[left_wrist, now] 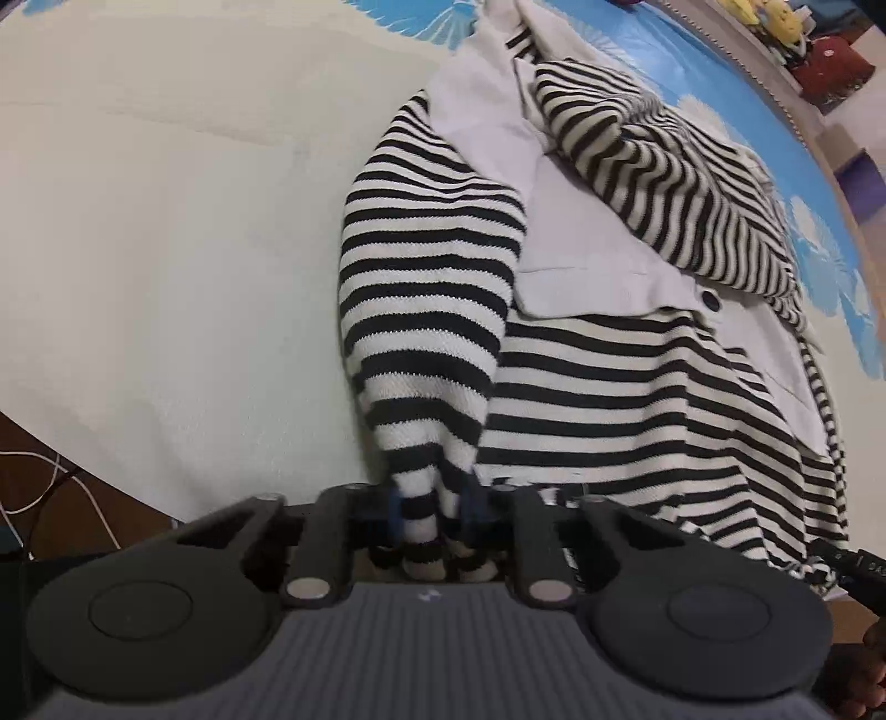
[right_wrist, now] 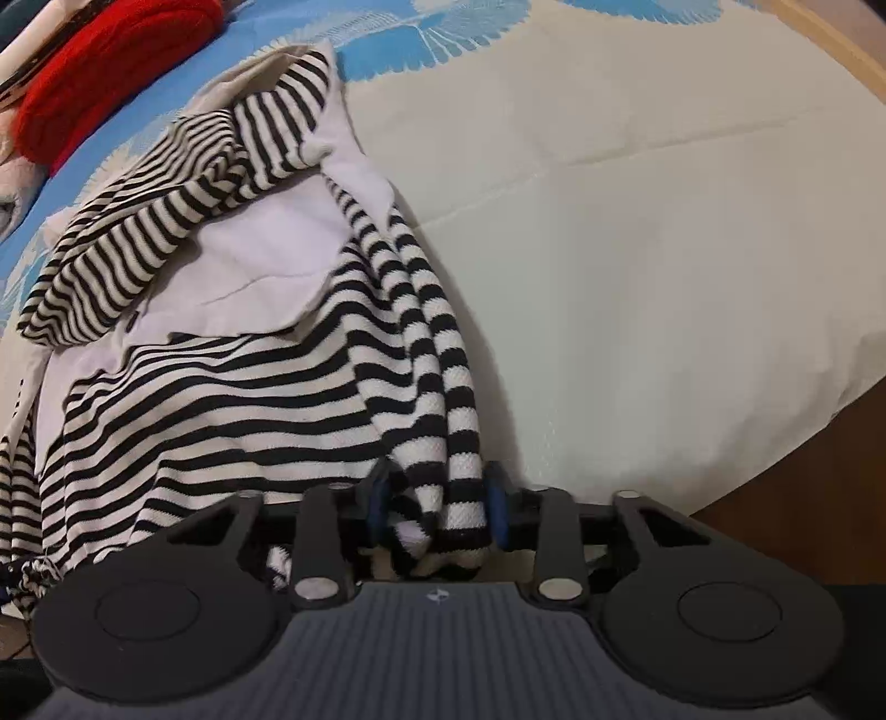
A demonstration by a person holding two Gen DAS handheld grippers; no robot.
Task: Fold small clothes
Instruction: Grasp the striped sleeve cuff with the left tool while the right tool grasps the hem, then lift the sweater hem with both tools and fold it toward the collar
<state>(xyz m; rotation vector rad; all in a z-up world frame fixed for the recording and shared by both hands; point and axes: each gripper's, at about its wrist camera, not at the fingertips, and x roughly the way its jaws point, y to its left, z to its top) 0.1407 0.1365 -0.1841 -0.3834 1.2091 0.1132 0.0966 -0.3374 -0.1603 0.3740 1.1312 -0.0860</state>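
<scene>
Cream bedspread [right_wrist: 664, 221] (blue floral border) over brown floor [left_wrist: 83, 498].

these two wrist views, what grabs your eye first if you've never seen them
The black-and-white striped garment dominates, lying rumpled on the pale bedcover with plain white panels showing through its middle. Each gripper has bunched striped cloth between its blue pads: the left gripper at the near edge in its view, the right gripper likewise in its own. Next comes colour: bright blue flower print along the cover's far side, and a red fabric item at the right view's top left.
</scene>
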